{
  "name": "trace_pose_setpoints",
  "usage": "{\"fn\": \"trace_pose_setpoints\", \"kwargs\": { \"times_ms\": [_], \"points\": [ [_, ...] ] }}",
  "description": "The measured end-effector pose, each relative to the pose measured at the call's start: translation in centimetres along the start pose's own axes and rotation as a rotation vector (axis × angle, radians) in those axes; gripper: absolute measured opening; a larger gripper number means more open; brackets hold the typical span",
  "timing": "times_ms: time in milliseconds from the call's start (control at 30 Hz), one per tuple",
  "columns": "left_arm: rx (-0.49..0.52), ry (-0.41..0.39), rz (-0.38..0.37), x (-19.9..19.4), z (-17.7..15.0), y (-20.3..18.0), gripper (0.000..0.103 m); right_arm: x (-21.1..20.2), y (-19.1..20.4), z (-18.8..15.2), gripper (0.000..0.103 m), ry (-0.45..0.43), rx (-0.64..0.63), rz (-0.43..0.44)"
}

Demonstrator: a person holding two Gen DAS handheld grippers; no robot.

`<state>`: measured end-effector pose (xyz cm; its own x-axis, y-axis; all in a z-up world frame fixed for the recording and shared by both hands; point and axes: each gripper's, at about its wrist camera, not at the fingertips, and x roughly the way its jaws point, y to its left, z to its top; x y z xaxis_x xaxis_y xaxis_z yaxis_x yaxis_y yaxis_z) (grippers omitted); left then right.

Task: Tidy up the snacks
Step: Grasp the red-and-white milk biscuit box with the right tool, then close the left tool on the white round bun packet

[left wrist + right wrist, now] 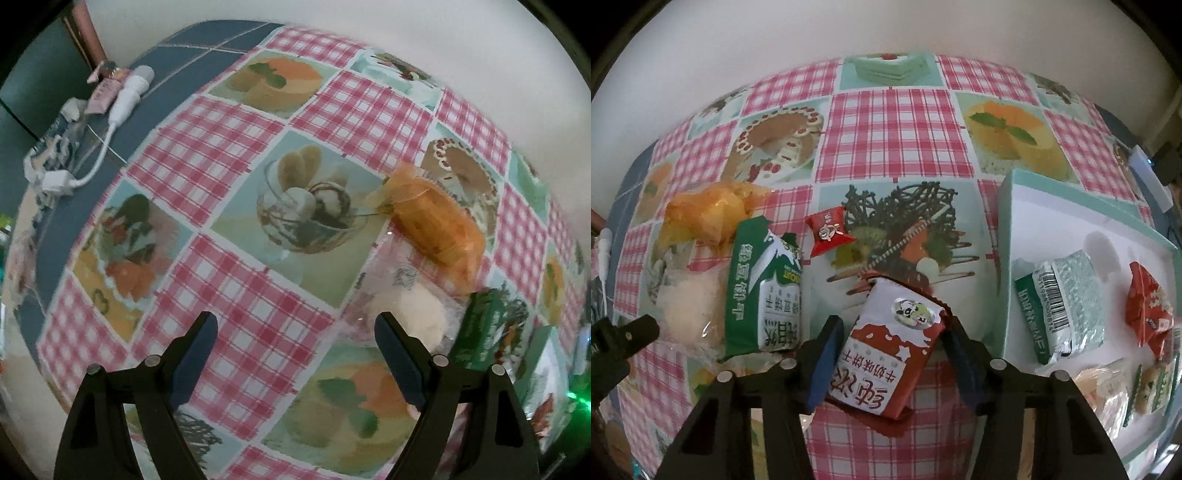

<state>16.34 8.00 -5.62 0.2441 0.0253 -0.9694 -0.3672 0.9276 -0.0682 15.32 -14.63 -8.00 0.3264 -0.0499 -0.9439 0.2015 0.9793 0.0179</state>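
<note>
1. Between my right gripper (890, 354) fingers sits the red-and-white biscuit pack (894, 350), clamped on both sides and tilted, above the checked tablecloth (897, 122).
2. Off to the right of those fingers lies the white tray (1006, 206), already holding a silver-green pack (1067, 299), a red packet (1148, 306) and a few more I can't make out at its near edge.
3. Left of the same fingers, waiting on the cloth: a green-and-white carton pack (764, 288), a clear bag with a pale bun (690, 306), an orange wrapped snack (705, 218); ahead, a small red candy (827, 230).
4. My left gripper (295, 356) is spread apart and empty, the bun bag just beyond its right finger.
5. I judge the sorting about half done.
</note>
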Motion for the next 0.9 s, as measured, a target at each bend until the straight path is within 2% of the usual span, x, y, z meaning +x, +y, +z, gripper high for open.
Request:
{"fn": "trace_pose_setpoints", "kwargs": {
  "times_ms": [100, 267, 567, 700, 733, 767, 800, 900],
  "points": [
    [-0.017, 0.007, -0.028, 0.1, -0.1, -0.2, 0.087, -0.1, 0.1, -0.2, 0.05, -0.008, -0.006, -0.011],
    [0.015, -0.028, -0.022, -0.3, 0.0, -1.4, 0.087, -0.2, -0.4, 0.0, 0.045, -0.015, -0.005, -0.024],
    [0.234, -0.078, -0.031, -0.4, -0.7, -6.8, 0.087, 0.1, -0.8, -0.1, 0.045, -0.014, 0.001, -0.001],
    [0.285, -0.089, -0.019, 0.0, -1.1, -7.6, 0.088, -0.1, -1.0, -0.2, 0.045, -0.013, 0.006, 0.003],
    [0.291, -0.087, -0.022, 0.2, -1.1, -7.7, 0.089, -0.1, -0.9, -0.2, 0.045, -0.013, 0.006, 0.003],
    [0.3, -0.081, -0.023, 0.4, -1.2, -8.0, 0.099, -0.1, -0.8, -0.2, 0.045, -0.013, 0.009, 0.001],
    [0.31, -0.077, -0.019, 0.5, -1.3, -8.2, 0.102, -0.1, -0.8, -0.2, 0.045, -0.013, 0.01, 0.001],
    [0.337, -0.069, 0.009, 1.3, -1.6, -8.8, 0.102, -0.1, -0.8, -0.2, 0.045, -0.013, 0.013, 0.0]
  ]
}}
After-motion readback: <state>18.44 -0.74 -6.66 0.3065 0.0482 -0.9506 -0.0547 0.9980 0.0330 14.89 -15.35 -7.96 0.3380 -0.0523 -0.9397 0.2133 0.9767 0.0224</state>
